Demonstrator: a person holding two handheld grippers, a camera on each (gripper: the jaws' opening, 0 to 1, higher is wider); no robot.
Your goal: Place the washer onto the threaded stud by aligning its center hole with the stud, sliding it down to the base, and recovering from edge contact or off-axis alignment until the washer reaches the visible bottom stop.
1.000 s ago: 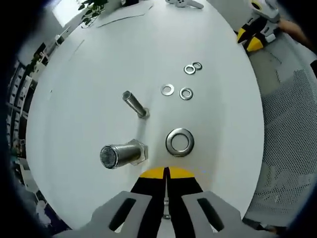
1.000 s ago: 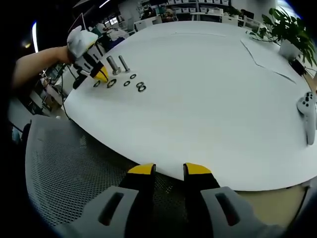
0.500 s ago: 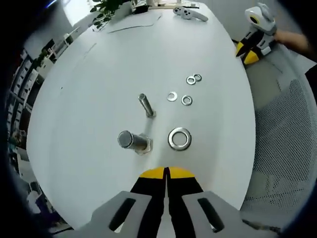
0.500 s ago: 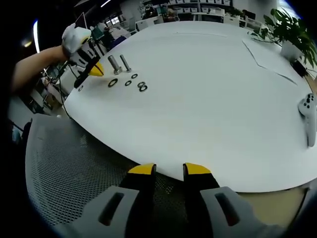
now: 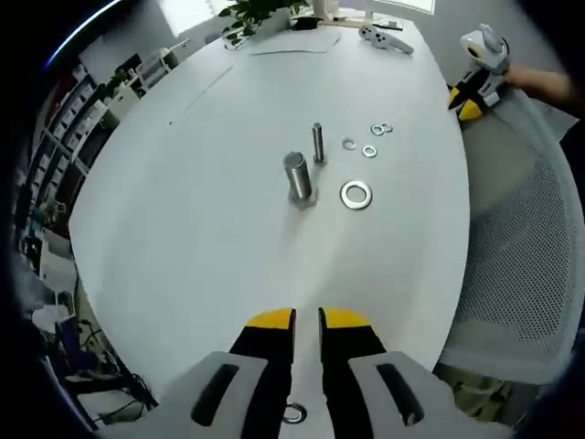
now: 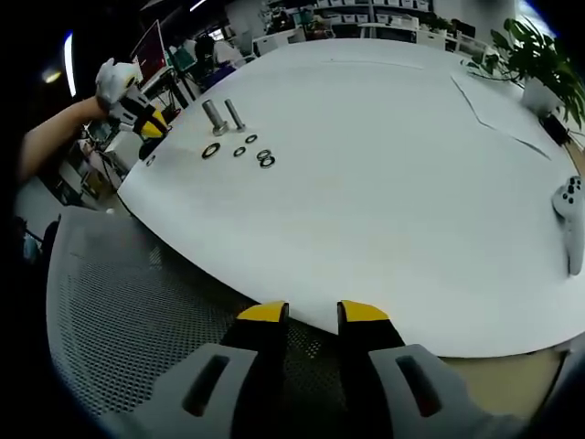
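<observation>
On the white round table point(image 5: 210, 210) a thick threaded stud point(image 5: 297, 176) stands upright, with a thinner stud point(image 5: 318, 144) just behind it. A large washer point(image 5: 356, 194) lies flat to the right of the thick stud, and several small washers point(image 5: 369, 152) lie farther back. My left gripper point(image 5: 307, 320) hovers well back from the studs over the table's near edge, open by a narrow gap with nothing in it. My right gripper point(image 6: 313, 313) is open and empty over the table edge. In the right gripper view the studs point(image 6: 215, 117), the large washer point(image 6: 211, 151) and the left gripper point(image 6: 137, 105) are far off at the upper left.
A mesh chair point(image 5: 521, 274) stands beside the table, seen also below the right gripper as mesh chair point(image 6: 128, 320). A white game controller point(image 6: 571, 215) lies at the table's right edge, a potted plant point(image 6: 535, 55) and paper sheets point(image 6: 494, 105) farther back. A hand point(image 5: 548, 82) holds the right gripper point(image 5: 471, 87).
My left gripper has drawn back and away from the studs and washers, and its jaws have parted slightly. The right gripper has stayed where it was.
</observation>
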